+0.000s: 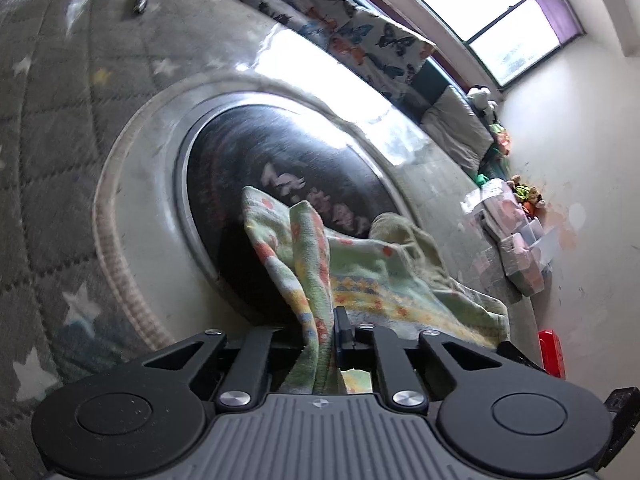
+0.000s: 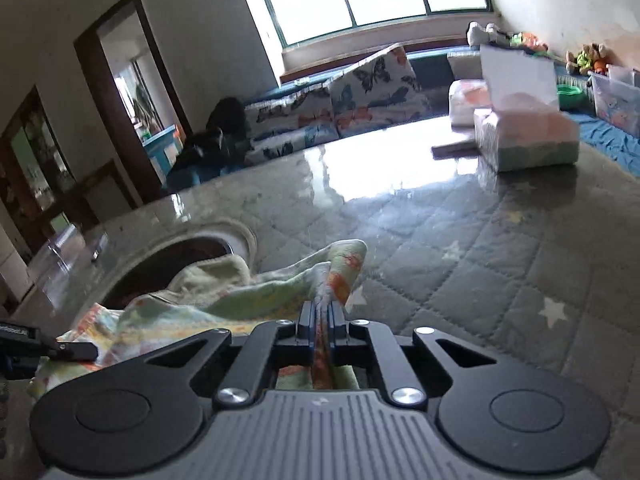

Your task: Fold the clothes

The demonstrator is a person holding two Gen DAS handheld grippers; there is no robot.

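Item: green garment (image 1: 360, 264), bunched, left gripper (image 1: 334, 328) and right gripper (image 2: 323, 316) both clamped on its edges; lift evenly, pull taut before folding.

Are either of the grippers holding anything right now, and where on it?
Both hold the green patterned garment: the left gripper pinches a bunched fold, the right gripper an edge.

Cloth (image 1: 320, 276) hides the left claw's (image 1: 326, 330) left finger; floor blurred
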